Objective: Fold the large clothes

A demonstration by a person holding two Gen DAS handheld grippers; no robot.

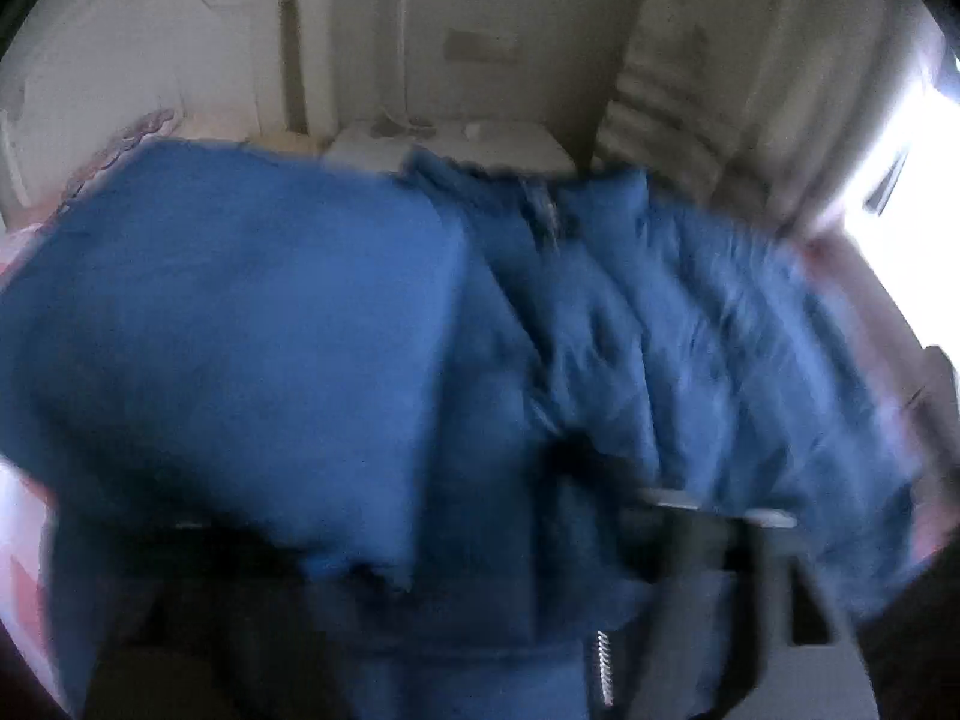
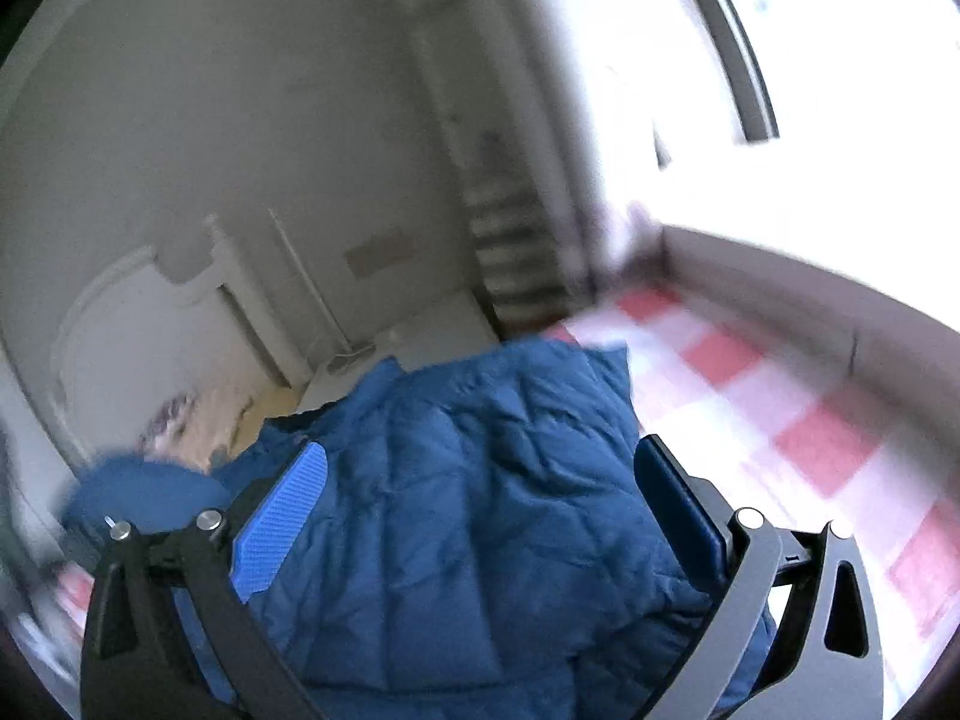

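The blue quilted jacket (image 2: pixel 456 510) is lying on the pink-checked bedcover (image 2: pixel 828 438); the right gripper (image 2: pixel 480 516) is hovering over the jacket, its 2 jaws standing wide apart; the left gripper (image 1: pixel 420 540) is blurred above the jacket, jaws' state impossible to tell.

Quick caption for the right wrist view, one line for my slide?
Right gripper, jaws wide open, above a blue quilted jacket lying on a pink-and-white checked bed cover.

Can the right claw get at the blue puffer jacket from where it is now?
Probably yes. The right claw stands open with the blue puffer jacket spread on the checked bedcover right under its fingers, and nothing lies between them. The picture is blurred, so I cannot tell if the pads touch the fabric.
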